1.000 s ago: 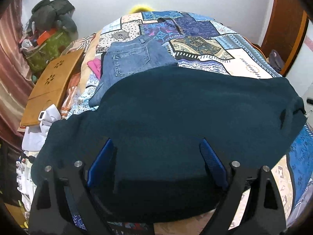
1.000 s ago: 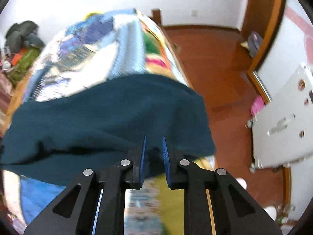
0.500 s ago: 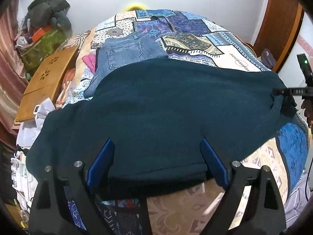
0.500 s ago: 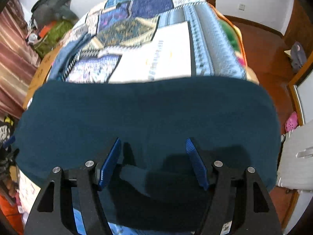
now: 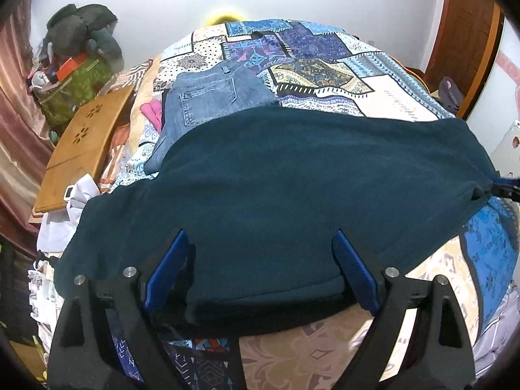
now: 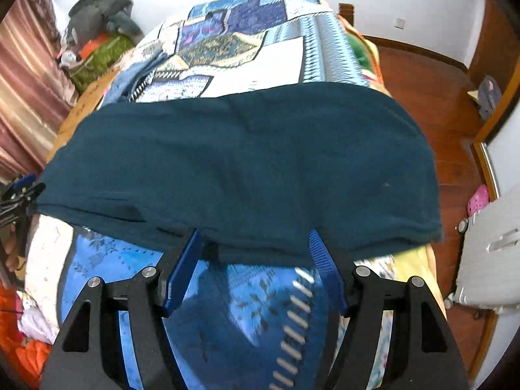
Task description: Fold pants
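Observation:
Dark teal pants (image 5: 292, 178) lie spread sideways across the patchwork quilt (image 5: 325, 65). My left gripper (image 5: 260, 269) stands wide open over their near hem, with cloth lying between the blue pads but not pinched. In the right wrist view the same pants (image 6: 243, 162) stretch across the bed. My right gripper (image 6: 255, 268) is open at their near edge, its fingertips just touching the hem and gripping nothing. The right gripper's tip (image 5: 507, 190) shows at the pants' right end, and the left gripper (image 6: 19, 191) at their left end.
Folded blue jeans (image 5: 211, 97) lie on the quilt behind the pants. A wooden lap table (image 5: 84, 143) and a green bag (image 5: 74, 87) piled with clothes stand left of the bed. Wooden floor (image 6: 422, 74) and a grey-white panel (image 6: 487, 250) are on the right.
My right gripper, shut on the pants' edge a second ago, has opened, let the cloth go and drawn back to the near hem. The left gripper has stayed open in place.

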Available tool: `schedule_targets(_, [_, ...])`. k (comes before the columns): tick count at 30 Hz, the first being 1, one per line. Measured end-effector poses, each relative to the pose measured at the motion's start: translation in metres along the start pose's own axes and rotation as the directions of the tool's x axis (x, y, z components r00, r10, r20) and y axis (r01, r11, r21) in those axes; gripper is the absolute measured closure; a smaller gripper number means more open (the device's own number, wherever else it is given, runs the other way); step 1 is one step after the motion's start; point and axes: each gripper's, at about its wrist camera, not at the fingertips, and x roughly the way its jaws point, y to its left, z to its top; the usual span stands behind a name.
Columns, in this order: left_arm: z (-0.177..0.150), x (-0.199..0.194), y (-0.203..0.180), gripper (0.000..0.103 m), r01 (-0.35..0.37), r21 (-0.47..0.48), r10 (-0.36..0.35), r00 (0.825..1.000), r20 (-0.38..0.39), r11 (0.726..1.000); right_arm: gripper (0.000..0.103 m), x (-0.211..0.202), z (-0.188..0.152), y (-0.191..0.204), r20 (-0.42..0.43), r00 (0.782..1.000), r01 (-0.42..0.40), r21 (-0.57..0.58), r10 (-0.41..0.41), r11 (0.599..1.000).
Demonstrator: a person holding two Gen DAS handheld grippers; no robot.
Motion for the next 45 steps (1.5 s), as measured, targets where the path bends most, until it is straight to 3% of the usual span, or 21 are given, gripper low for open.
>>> schedule_targets(7, [0.027, -0.004, -0.013, 0.012, 0.028, -0.004, -0.028, 0.999, 0.037, 1.0, 0.036, -0.037, -0.014, -0.045, 0.122, 0.992, -0.011, 0.22, -0.017, 0.975])
schedule_targets(10, [0.037, 0.003, -0.022, 0.012, 0.033, 0.013, -0.033, 0.999, 0.031, 0.999, 0.023, -0.05, -0.017, -0.068, 0.164, 0.981, 0.045, 0.318, -0.102, 0.947])
schedule_targets(13, [0.045, 0.016, -0.038, 0.012, 0.051, 0.03, -0.051, 0.999, 0.0, 0.998, 0.023, -0.052, -0.016, -0.09, 0.179, 0.975, 0.053, 0.398, -0.134, 0.916])
schedule_targets(17, [0.047, 0.031, -0.057, 0.012, 0.079, 0.054, -0.077, 0.996, -0.042, 0.995, 0.023, -0.038, -0.019, -0.115, 0.187, 0.98, -0.043, 0.523, -0.065, 0.851])
schedule_targets(22, [0.044, 0.042, -0.078, 0.012, 0.098, 0.083, -0.092, 0.993, -0.07, 0.992, 0.023, -0.009, -0.025, -0.133, 0.151, 0.988, -0.105, 0.605, 0.016, 0.789])
schedule_targets(27, [0.046, 0.046, -0.082, 0.008, 0.095, 0.085, -0.088, 0.993, -0.072, 0.992, 0.023, 0.02, -0.033, -0.16, 0.151, 0.981, -0.194, 0.707, 0.122, 0.68])
schedule_targets(30, [0.046, 0.049, -0.08, 0.006, 0.097, 0.065, -0.092, 0.993, -0.077, 0.993, 0.023, 0.031, -0.033, -0.166, 0.173, 0.976, -0.22, 0.735, 0.135, 0.642])
schedule_targets(32, [0.046, 0.05, -0.078, 0.005, 0.103, 0.052, -0.099, 0.992, -0.078, 0.993, 0.03, 0.033, -0.033, -0.172, 0.203, 0.97, -0.241, 0.75, 0.134, 0.615])
schedule_targets(36, [0.046, 0.051, -0.078, 0.005, 0.102, 0.047, -0.098, 0.992, -0.078, 0.994, 0.056, 0.033, -0.029, -0.183, 0.227, 0.967, -0.253, 0.764, 0.119, 0.594])
schedule_targets(39, [0.046, 0.052, -0.079, 0.005, 0.099, 0.048, -0.095, 0.993, -0.075, 0.994, 0.084, 0.024, -0.021, -0.183, 0.238, 0.969, -0.22, 0.733, 0.06, 0.644])
schedule_targets(42, [0.046, 0.052, -0.079, 0.004, 0.102, 0.049, -0.098, 0.992, -0.075, 0.994, 0.09, 0.009, -0.016, -0.178, 0.257, 0.966, -0.169, 0.705, -0.026, 0.689])
schedule_targets(45, [0.045, 0.052, -0.08, 0.004, 0.107, 0.056, -0.103, 0.992, -0.071, 0.993, 0.092, -0.003, -0.015, -0.179, 0.283, 0.953, -0.126, 0.7, -0.111, 0.703])
